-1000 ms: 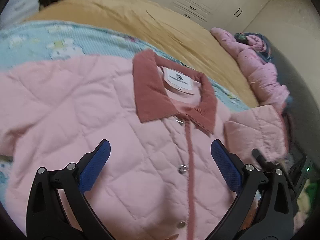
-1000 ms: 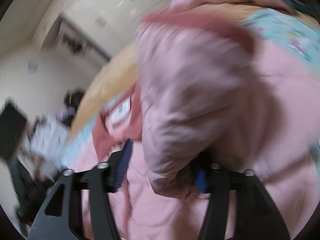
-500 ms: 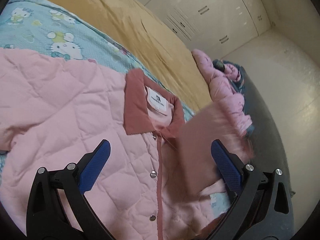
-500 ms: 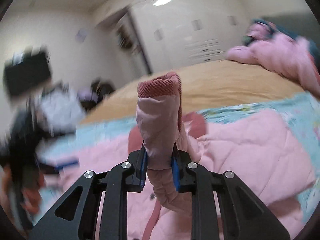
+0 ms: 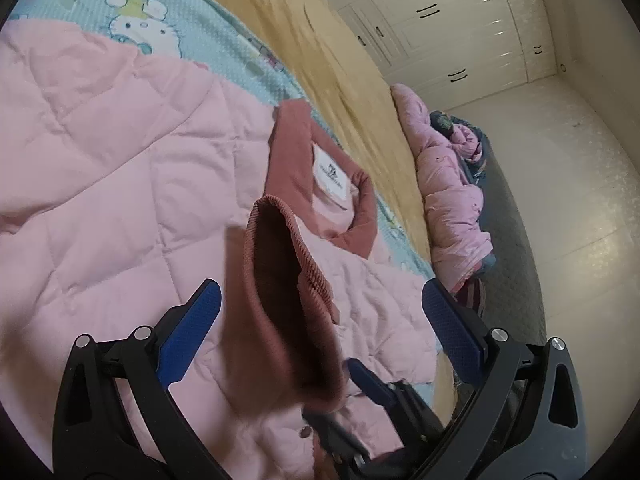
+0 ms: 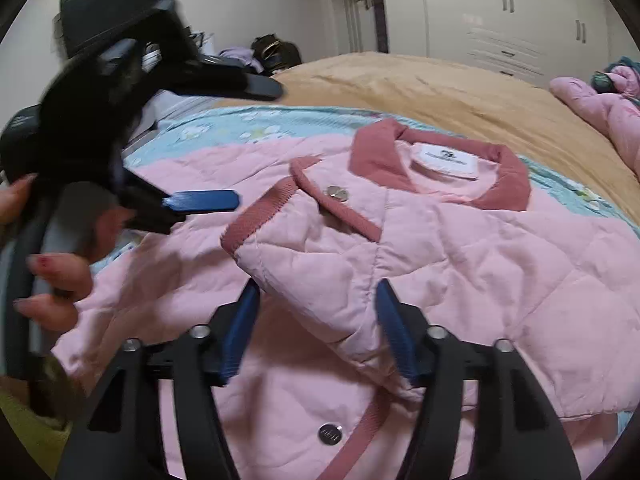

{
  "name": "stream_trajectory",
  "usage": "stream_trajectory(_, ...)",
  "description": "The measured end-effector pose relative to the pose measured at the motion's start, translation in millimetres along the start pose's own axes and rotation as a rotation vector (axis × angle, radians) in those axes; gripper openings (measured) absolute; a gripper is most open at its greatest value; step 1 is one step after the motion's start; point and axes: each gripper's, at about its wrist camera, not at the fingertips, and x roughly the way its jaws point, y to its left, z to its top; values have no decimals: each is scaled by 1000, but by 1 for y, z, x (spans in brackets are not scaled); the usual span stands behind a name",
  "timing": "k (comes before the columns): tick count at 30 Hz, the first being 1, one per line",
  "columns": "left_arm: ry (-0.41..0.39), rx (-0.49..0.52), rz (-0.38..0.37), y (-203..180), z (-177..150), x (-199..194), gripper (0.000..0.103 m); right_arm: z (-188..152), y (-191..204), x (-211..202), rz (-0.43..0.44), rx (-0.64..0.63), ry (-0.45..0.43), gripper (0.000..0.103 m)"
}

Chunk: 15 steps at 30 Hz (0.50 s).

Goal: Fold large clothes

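A pink quilted jacket (image 6: 500,264) with a dark pink collar (image 6: 376,152) and white neck label lies flat on the bed; it also shows in the left wrist view (image 5: 112,184). Its right sleeve (image 6: 320,248), with a ribbed dark pink cuff (image 5: 288,280), is folded across the chest. My right gripper (image 6: 316,320) has its jaws parted around the sleeve, which lies loose between them. My left gripper (image 5: 320,320) is open and empty, above the jacket front. The left gripper also shows in the right wrist view (image 6: 192,144), at the left.
A blue cartoon-print sheet (image 5: 168,20) covers a tan blanket (image 6: 440,84) on the bed. Another pink padded garment (image 5: 452,200) lies bunched at the bed's far side. White wardrobes (image 6: 520,12) line the wall. A dark monitor (image 6: 108,4) and clutter stand at the left.
My right gripper carried the sleeve across and laid it on the chest, and its jaws have opened from a shut grip. My left gripper has swung left, staying open.
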Motion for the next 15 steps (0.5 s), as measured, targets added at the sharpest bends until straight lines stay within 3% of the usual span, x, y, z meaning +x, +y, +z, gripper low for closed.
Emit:
stream_trajectory(2,19,0,3,2,-2,6,94,2,0,-8,24,-11,-4,82)
stream_trajectory(5,32,0,-14,5,-4,14,94,5,-10,-26,26,6,-52,83)
stream_trajectory(8,42,22,-3,4,-7,20,93,10,-42,-39,-27,107,-93,83)
stream_trajectory(10,47,44,8,1,-10,22,79,9,-62,-49,-54,191,-119,82)
stream_trajectory(12,51,80,47,-5,-13,23,52,8,-78,-56,-70,244,-153,81)
stream_trajectory(15,74,132,91,-13,-23,30,42,6,-98,-73,-109,315,-210,78)
